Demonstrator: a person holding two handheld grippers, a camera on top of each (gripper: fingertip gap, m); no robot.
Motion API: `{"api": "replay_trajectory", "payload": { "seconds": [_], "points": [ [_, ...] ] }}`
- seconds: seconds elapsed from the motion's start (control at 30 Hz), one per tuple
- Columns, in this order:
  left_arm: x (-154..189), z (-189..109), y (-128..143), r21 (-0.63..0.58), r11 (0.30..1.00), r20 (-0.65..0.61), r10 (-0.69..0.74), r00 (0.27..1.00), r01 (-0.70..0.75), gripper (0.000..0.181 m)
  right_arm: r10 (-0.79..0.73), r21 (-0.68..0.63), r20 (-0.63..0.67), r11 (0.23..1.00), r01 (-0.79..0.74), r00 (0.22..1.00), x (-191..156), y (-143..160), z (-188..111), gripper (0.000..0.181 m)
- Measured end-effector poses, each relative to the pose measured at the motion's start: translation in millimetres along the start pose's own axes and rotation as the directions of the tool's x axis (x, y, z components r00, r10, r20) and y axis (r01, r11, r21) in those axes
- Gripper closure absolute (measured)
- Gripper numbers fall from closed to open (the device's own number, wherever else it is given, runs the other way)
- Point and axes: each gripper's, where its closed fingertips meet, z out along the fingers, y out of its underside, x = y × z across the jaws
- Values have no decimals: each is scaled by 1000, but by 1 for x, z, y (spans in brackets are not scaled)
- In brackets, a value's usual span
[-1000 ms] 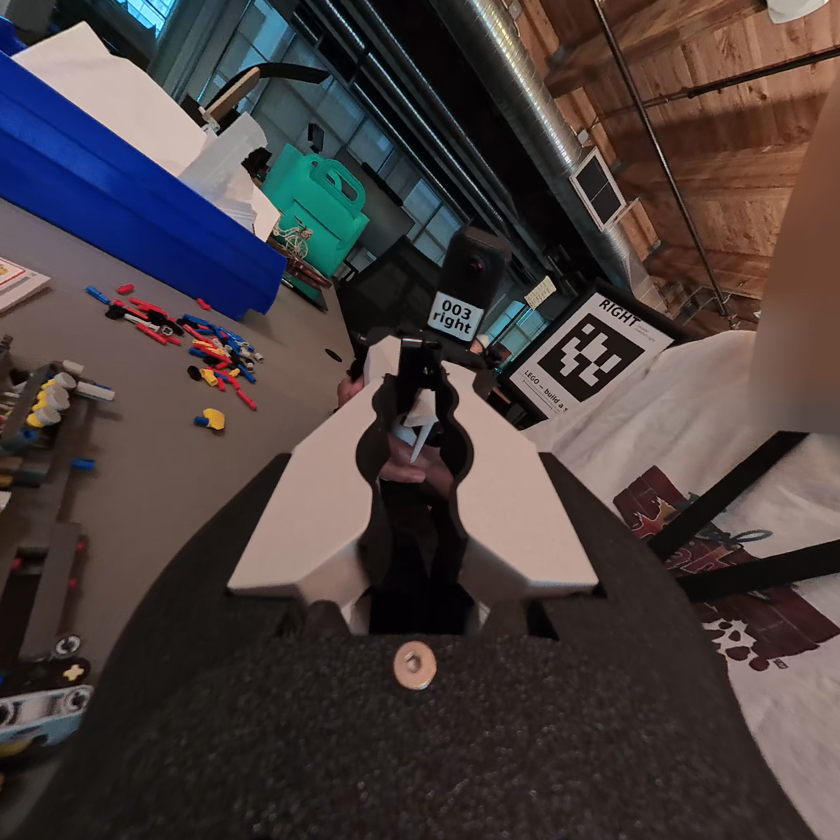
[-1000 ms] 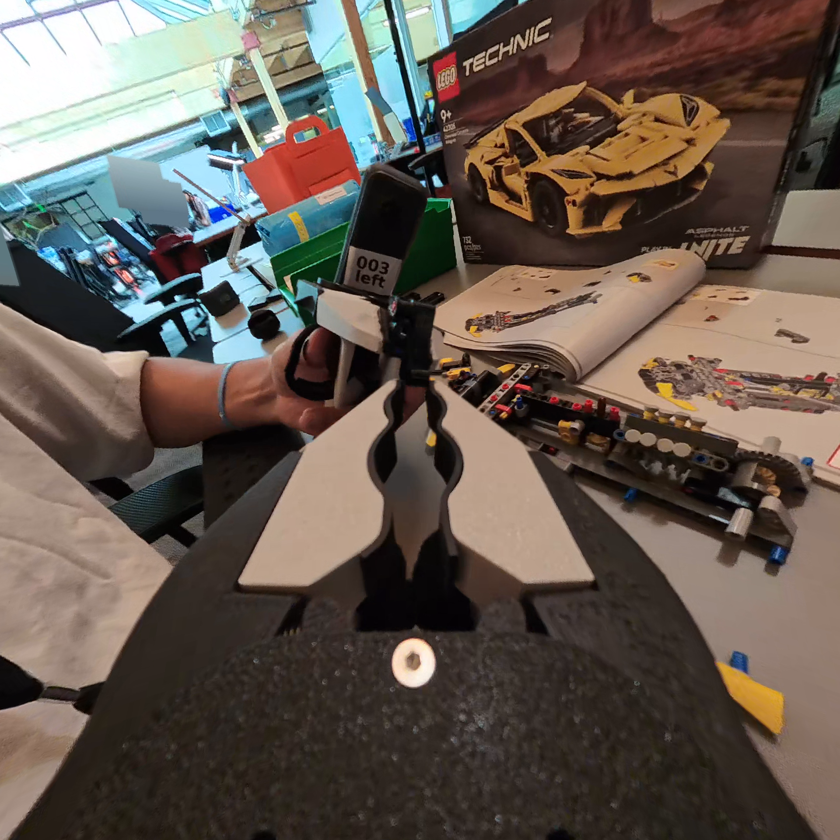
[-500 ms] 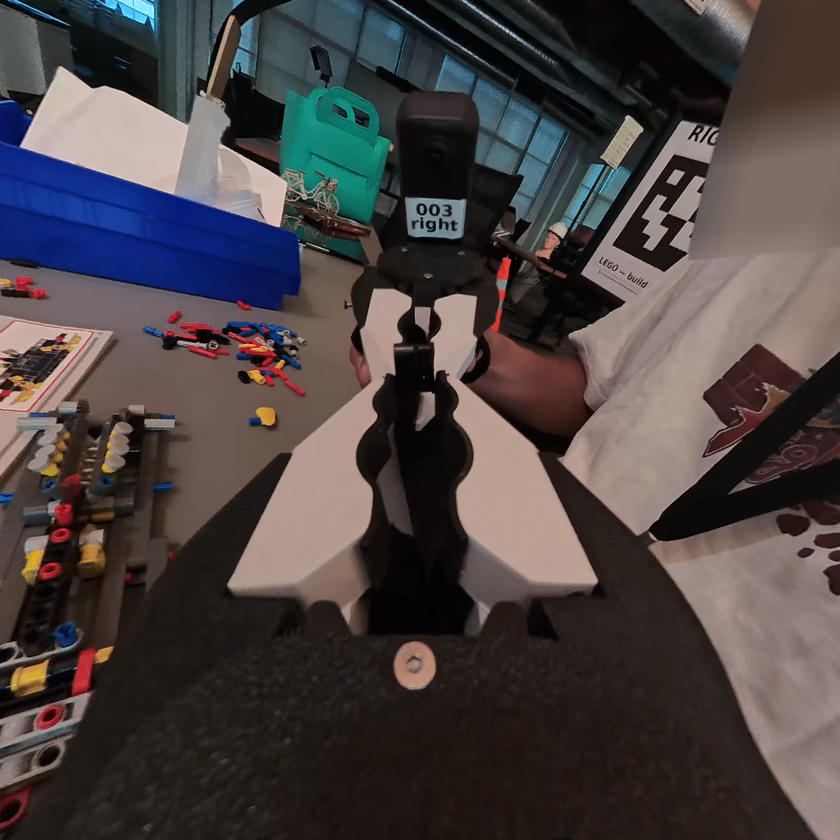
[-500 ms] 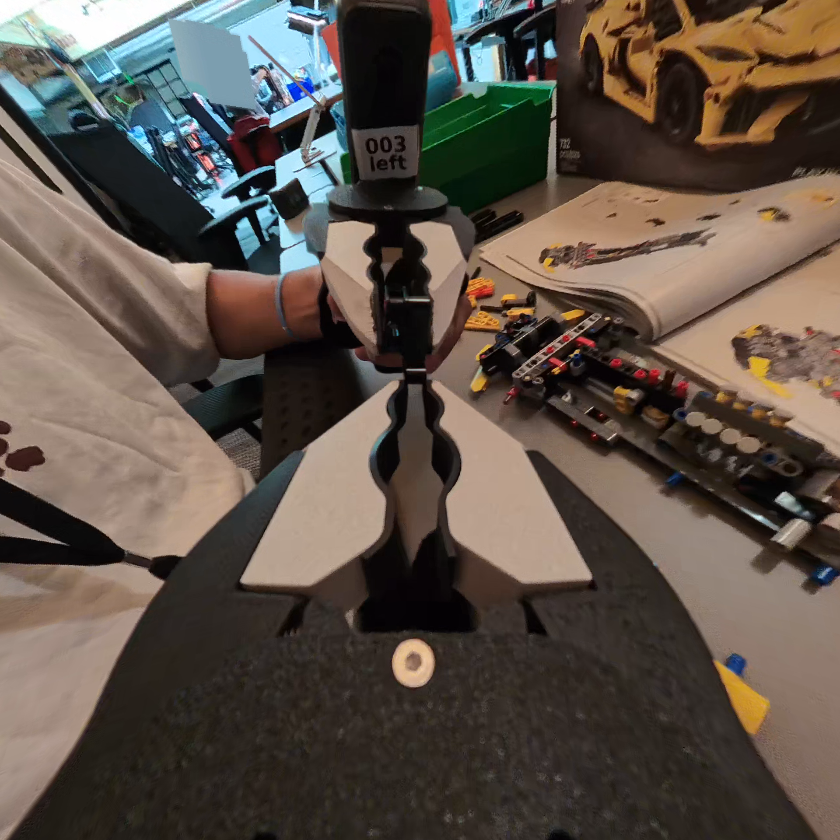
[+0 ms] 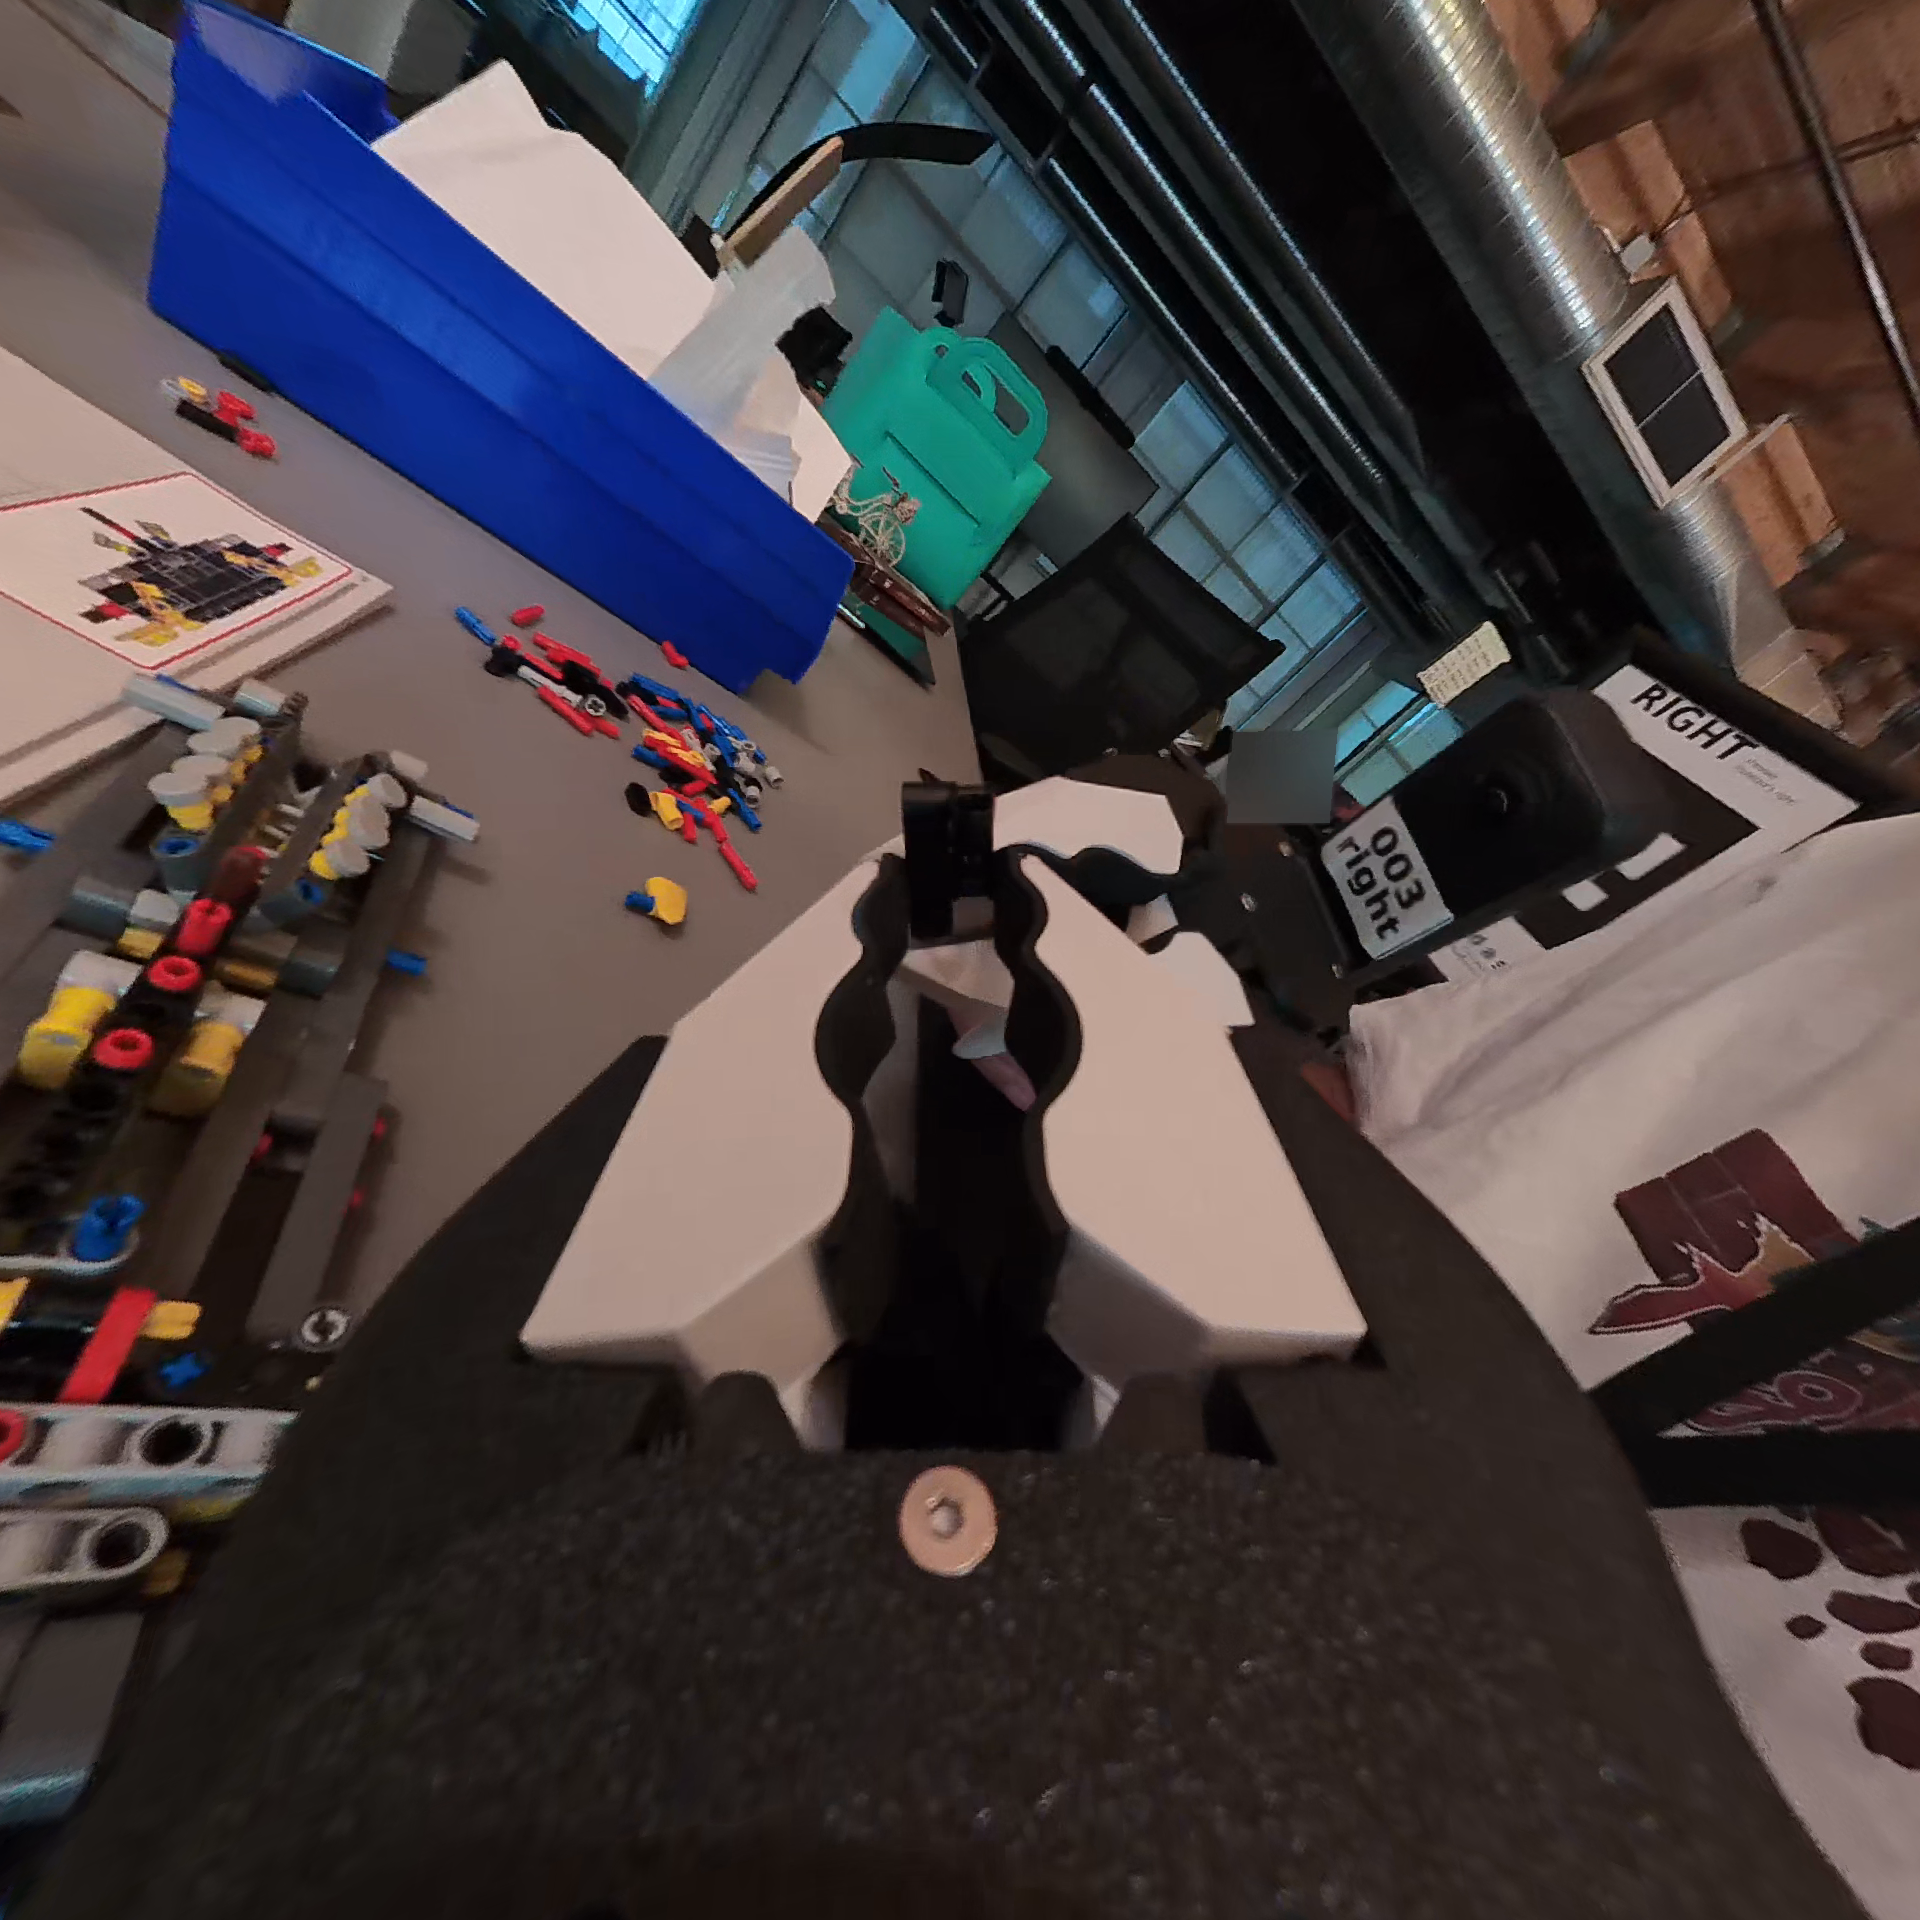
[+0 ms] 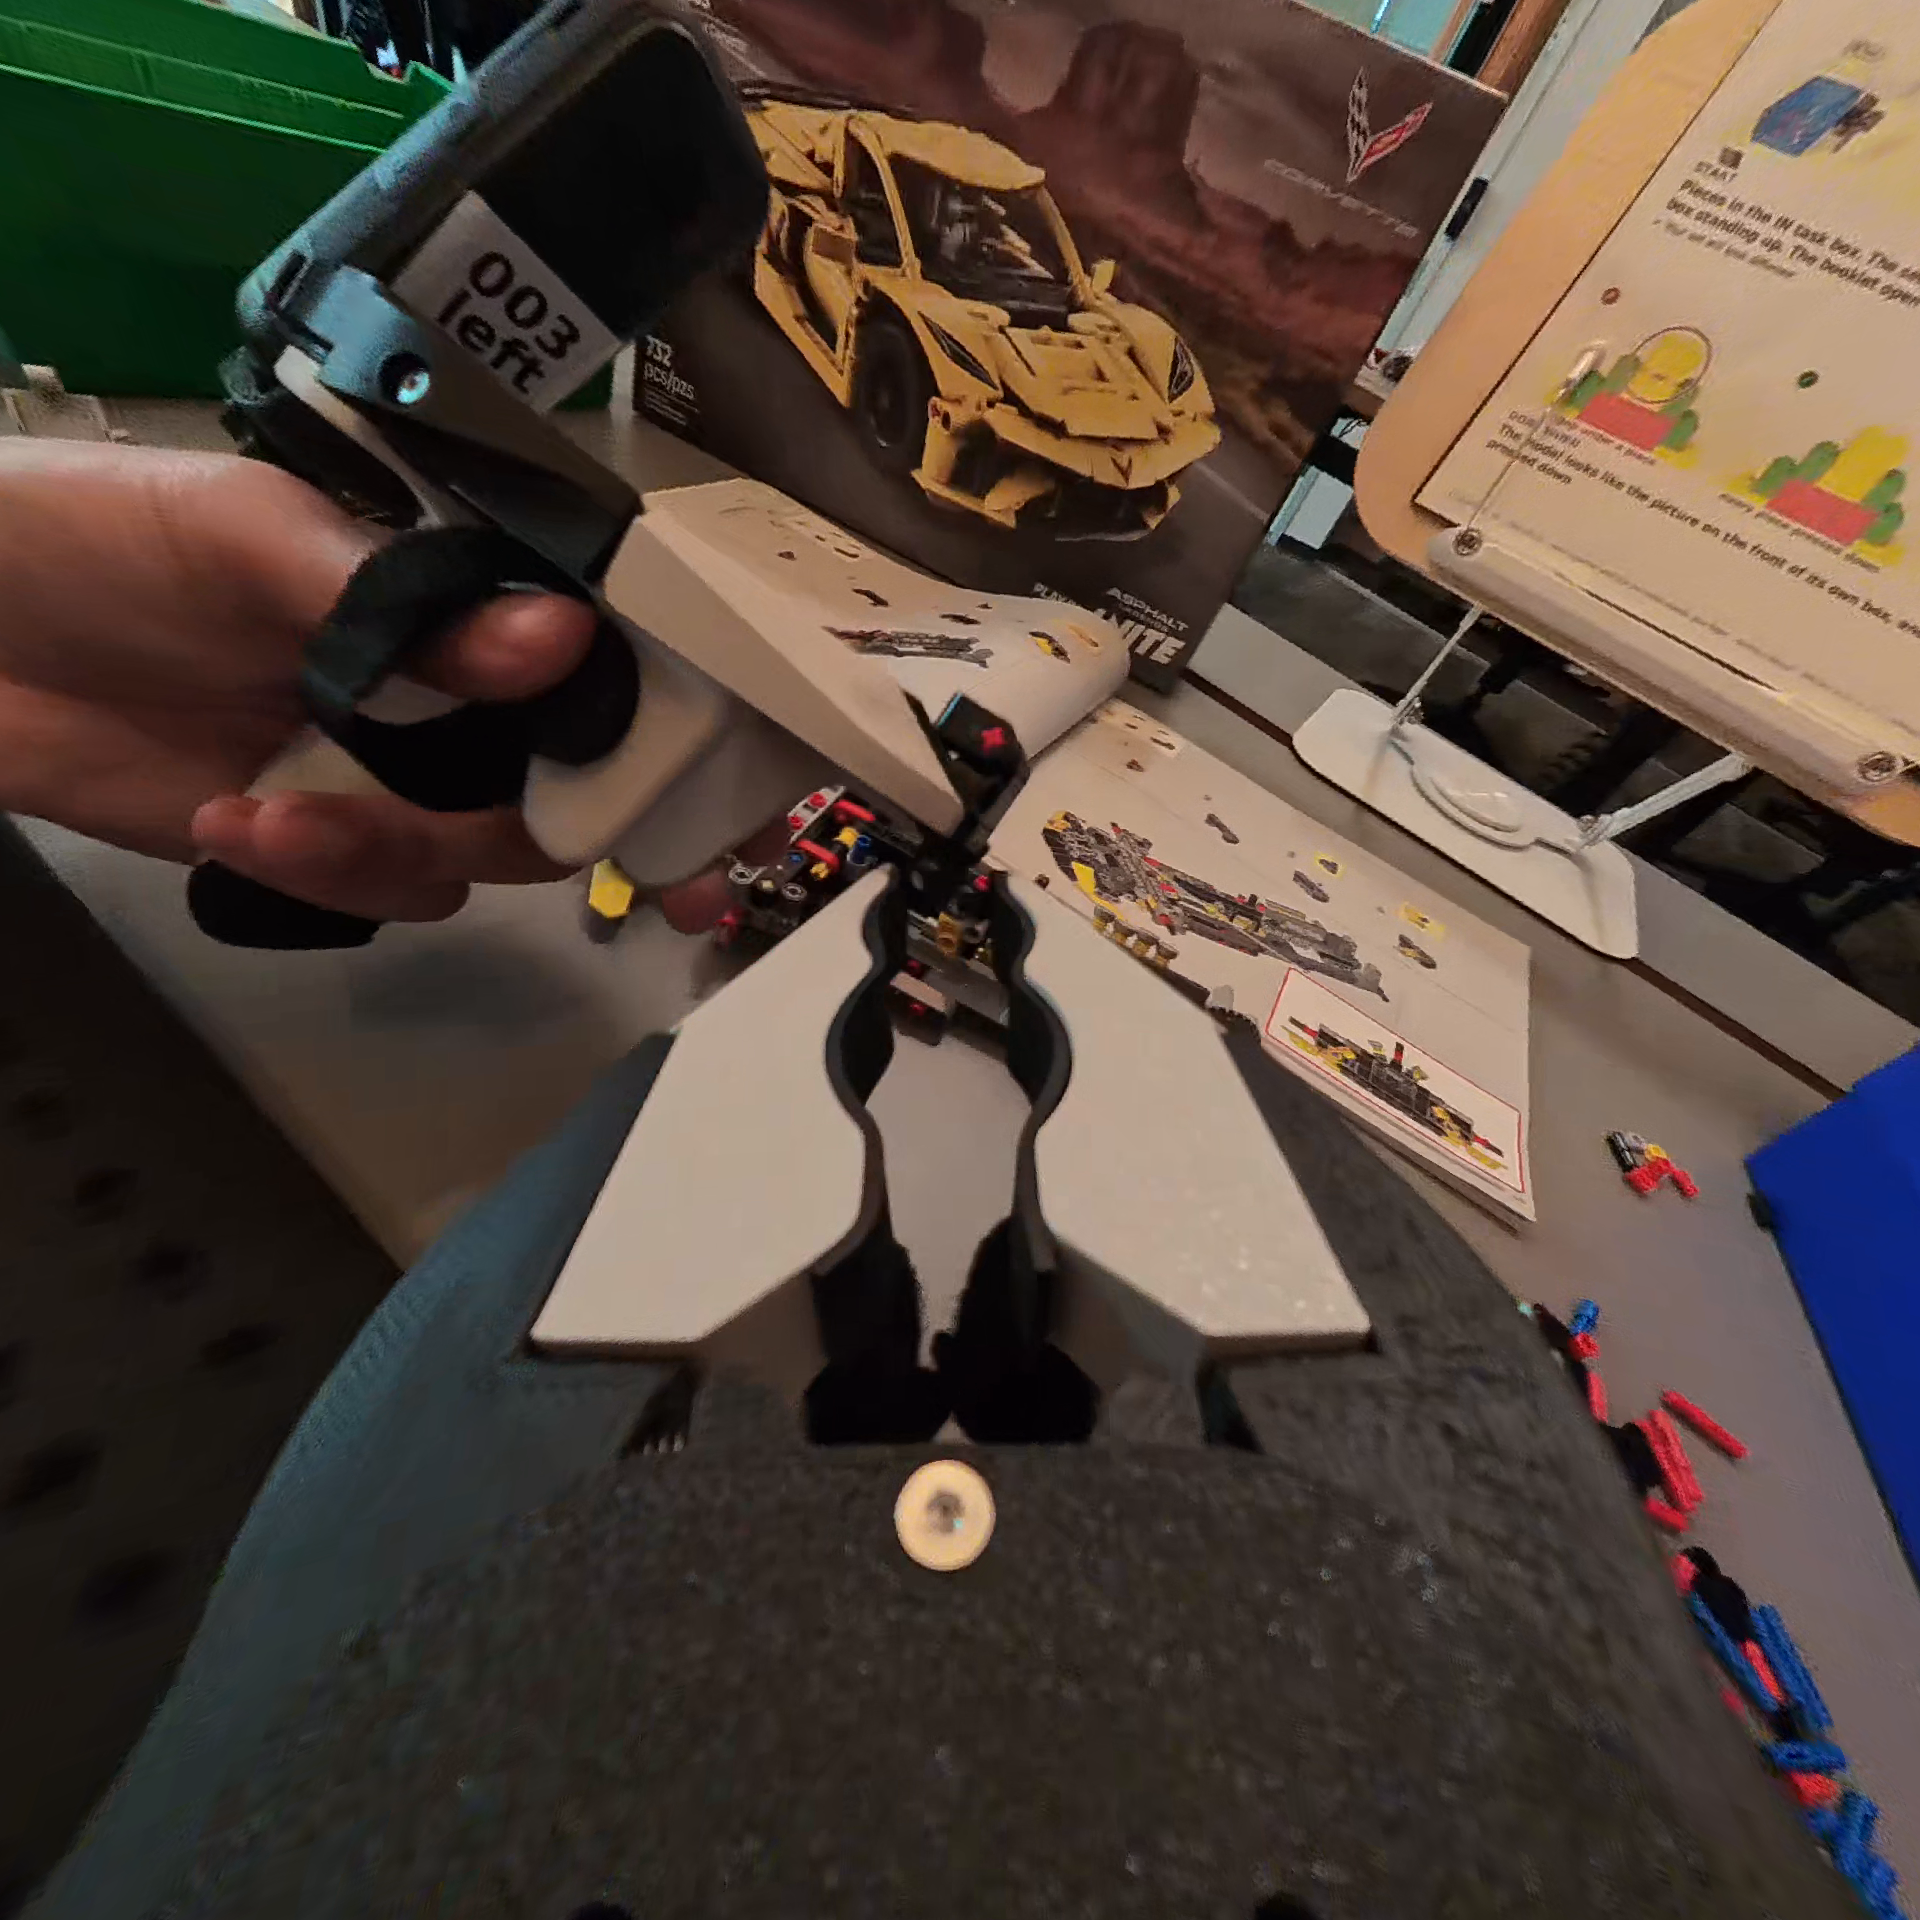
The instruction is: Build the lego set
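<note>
Jaws of the left gripper (image 5: 948,873) are clamped on a small black lego piece (image 5: 943,854); the right gripper (image 6: 940,894) is closed on its lower end. Piece at 12 o'clock, judged light, rigid, slippery; flat sides best pinched.

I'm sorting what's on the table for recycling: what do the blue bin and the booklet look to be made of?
The blue bin looks like moulded plastic: even saturated colour, a slight sheen and stepped ridges along its wall. The booklet looks like thin printed paper with a matte to slightly glossy finish: it lies open and flat, its stacked page edges showing. Neither can be confirmed by look alone.
</note>
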Motion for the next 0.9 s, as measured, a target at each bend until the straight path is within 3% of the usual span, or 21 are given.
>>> {"api": "replay_trajectory", "payload": {
  "seconds": [0.1,0.17,0.23,0.3,0.4,0.57,0.7,0.8,0.9],
  "points": [
    [1,0,0,0,1000,21,30,999,-30,166,50,10,46,999,-50,998,-2,-1,0,168],
    [7,-1,0,-7,999,-15,32,999,-32,165,146,50,150,987,-154,978,-7,-5,-3,169],
    [14,-2,-1,-17,1000,-59,25,998,-26,165,272,76,317,948,-310,908,-13,-12,-8,169],
    [20,-3,-3,-8,1000,-102,14,995,-15,159,381,87,503,871,-484,776,-20,-24,-17,170],
    [30,-2,-1,-24,1000,-169,-15,985,11,165,394,78,628,826,-558,671,-23,-32,-26,171],
    [34,-5,2,-55,997,-221,-73,972,63,169,315,95,617,880,-466,721,-32,-30,-23,170],
    [24,-8,0,-59,998,-164,-26,986,17,174,338,73,555,890,-450,760,-26,-23,-15,168],
    [16,-12,-3,-61,995,-93,70,993,-76,174,331,58,558,899,-433,761,-21,-17,-18,165],
    [4,-11,6,-160,947,21,286,958,-279,174,380,37,593,868,-496,710,-5,-25,-25,161]
  ]
}}
